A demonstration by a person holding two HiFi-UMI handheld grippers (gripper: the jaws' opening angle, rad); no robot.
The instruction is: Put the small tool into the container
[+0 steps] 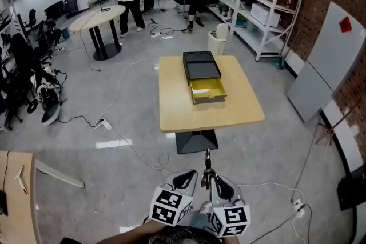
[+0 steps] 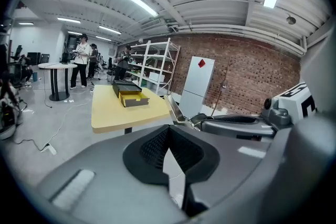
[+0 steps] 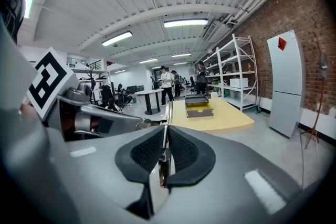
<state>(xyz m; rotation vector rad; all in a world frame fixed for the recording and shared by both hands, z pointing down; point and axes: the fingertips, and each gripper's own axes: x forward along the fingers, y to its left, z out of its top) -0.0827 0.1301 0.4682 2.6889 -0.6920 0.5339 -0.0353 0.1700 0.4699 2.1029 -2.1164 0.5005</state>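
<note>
Right claw (image 3: 164, 132) pinches the tool (image 3: 166, 115); left claw (image 2: 168, 131) pressed together, empty. The thin tool may slip before reaching the drawer (image 1: 207, 90) ahead.

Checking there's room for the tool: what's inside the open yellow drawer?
In the head view the yellow drawer shows only its bare yellow floor; nothing seems to lie in the pulled-out part. Its rear, under the black container, is covered and cannot be judged.

Bare floor (image 1: 246, 146) leads up to the yellow table (image 1: 177, 106), with loose cables (image 1: 130, 144) trailing across on the left. The table's near half is clear. At its far middle stands the black container (image 1: 201, 64), its yellow drawer (image 1: 207, 90) open toward the viewer.
</note>
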